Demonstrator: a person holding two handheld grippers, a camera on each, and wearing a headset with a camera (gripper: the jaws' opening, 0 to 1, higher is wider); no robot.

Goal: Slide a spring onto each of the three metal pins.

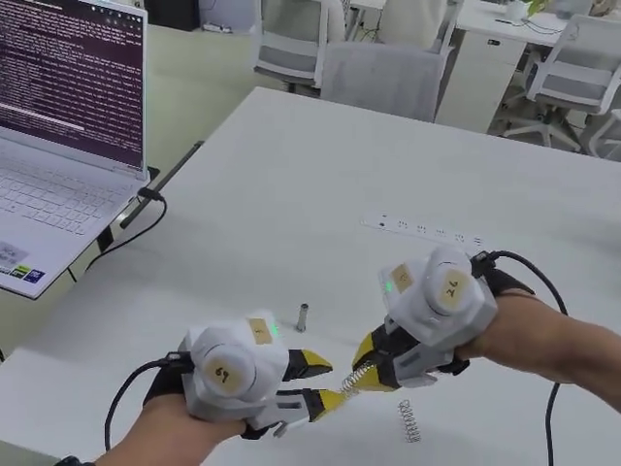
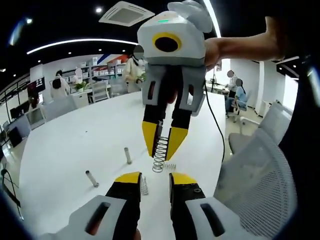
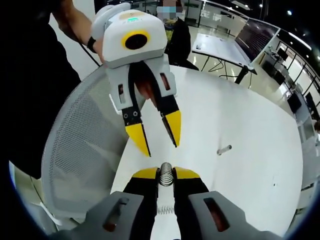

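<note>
A small silver wire spring (image 3: pixel 166 174) is held at the tips of the right gripper (image 1: pixel 365 365), whose yellow-tipped jaws are squeezed close on it. The spring is held up off the big white table (image 1: pixel 388 165) and is pointed toward the left gripper (image 2: pixel 155 179). The jaws of the left gripper are set apart, and nothing is seen between them.

A short grey metal pin (image 1: pixel 303 317) is seen standing on the table, just beyond the two grippers. In the left gripper view a second pin (image 2: pixel 91 178) is seen standing close by. A loose spring (image 1: pixel 409 420) is seen lying flat on the table near the right gripper.

The held spring is judged to be very light and bouncy. It can be bent or squashed if too much squeeze is used, and it may pop out of smooth jaws. It is best gripped by its side near one end, so that the other end is open for a pin. The pins are judged to be hard and stiff, but easily tipped over.
</note>
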